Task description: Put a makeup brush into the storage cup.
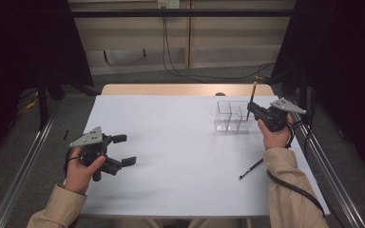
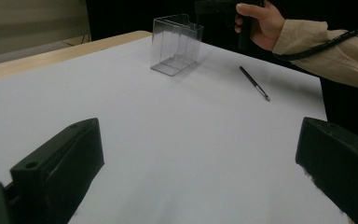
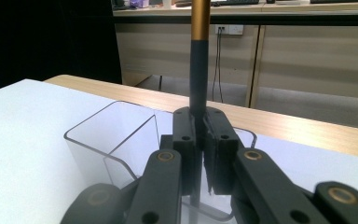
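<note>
Black jaws of the left gripper [image 1: 121, 150] sit nearest the lens in the left gripper view, spread wide with nothing but bare white tabletop [image 1: 171, 142] between them. Left hand [image 1: 81, 167] grips the handle low at the near left of the table, beige sleeve behind it.

Right gripper [image 1: 251, 110] is at the far right of the table, held by the right hand [image 1: 276, 135]. Its jaws are pressed together on a black pen with a gold upper section [image 3: 198, 65]; in the right gripper view the shaft stands upright, pinched between the two pads. In the high view the pen rises close to upright, leaning slightly, from the gripper's tip.

Clear plastic organiser [image 1: 230, 116] with several compartments stands just beside and under that gripper; the pen's lower end is at its right edge. Which compartment it is over cannot be told.

Second black pen [image 1: 251, 169] lies flat on the tabletop, near the right edge, well apart from the organiser and just left of the right sleeve. A cable trails from the right gripper along the forearm.
</note>
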The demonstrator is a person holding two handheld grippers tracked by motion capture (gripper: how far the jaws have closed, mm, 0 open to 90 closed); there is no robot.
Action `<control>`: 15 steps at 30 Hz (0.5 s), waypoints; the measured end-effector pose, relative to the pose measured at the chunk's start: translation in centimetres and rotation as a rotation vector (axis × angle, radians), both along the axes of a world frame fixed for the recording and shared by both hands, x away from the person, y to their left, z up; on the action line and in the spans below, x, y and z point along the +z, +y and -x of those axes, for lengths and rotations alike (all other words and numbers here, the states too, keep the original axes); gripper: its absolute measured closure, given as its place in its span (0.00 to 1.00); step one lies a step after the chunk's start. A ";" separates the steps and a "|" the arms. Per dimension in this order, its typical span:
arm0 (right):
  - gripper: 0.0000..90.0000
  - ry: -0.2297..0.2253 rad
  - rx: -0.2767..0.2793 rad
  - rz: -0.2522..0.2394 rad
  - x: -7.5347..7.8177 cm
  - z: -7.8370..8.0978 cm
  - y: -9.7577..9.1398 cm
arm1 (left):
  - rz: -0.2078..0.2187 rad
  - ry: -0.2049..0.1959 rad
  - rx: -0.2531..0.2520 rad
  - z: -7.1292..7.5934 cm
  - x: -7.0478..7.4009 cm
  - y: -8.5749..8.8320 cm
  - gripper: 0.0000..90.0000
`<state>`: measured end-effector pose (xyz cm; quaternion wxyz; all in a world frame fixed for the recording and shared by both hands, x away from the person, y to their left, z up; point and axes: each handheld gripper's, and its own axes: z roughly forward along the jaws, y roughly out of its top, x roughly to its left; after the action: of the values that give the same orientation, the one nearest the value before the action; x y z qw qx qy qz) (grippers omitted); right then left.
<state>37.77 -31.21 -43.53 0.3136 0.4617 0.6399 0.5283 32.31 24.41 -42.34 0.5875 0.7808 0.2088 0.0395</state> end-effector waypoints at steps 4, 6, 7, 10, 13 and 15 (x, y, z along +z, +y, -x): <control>0.93 0.003 0.001 0.001 -0.1 0.0 0.0 | 0.001 0.001 0.000 0.0 0.0 0.0 0.01; 0.93 0.000 0.002 -0.003 -0.2 0.0 0.0 | 0.001 0.002 -0.001 0.0 -0.1 0.0 0.01; 0.93 0.003 0.000 -0.004 -0.3 0.0 0.1 | 0.001 0.003 0.001 0.0 -0.1 0.0 0.01; 0.93 0.010 0.001 -0.001 -0.5 -0.1 0.0 | 0.000 0.002 0.000 0.0 0.0 0.0 0.01; 0.93 0.011 0.001 -0.001 -0.6 -0.1 0.0 | 0.001 0.001 0.000 0.0 0.0 0.0 0.01; 0.93 0.015 -0.001 0.000 -0.6 -0.1 0.1 | 0.002 0.001 0.000 0.0 0.0 0.0 0.01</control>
<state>37.87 -31.15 -44.16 0.3091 0.4659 0.6418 0.5249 32.31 24.45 -42.37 0.5882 0.7803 0.2091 0.0388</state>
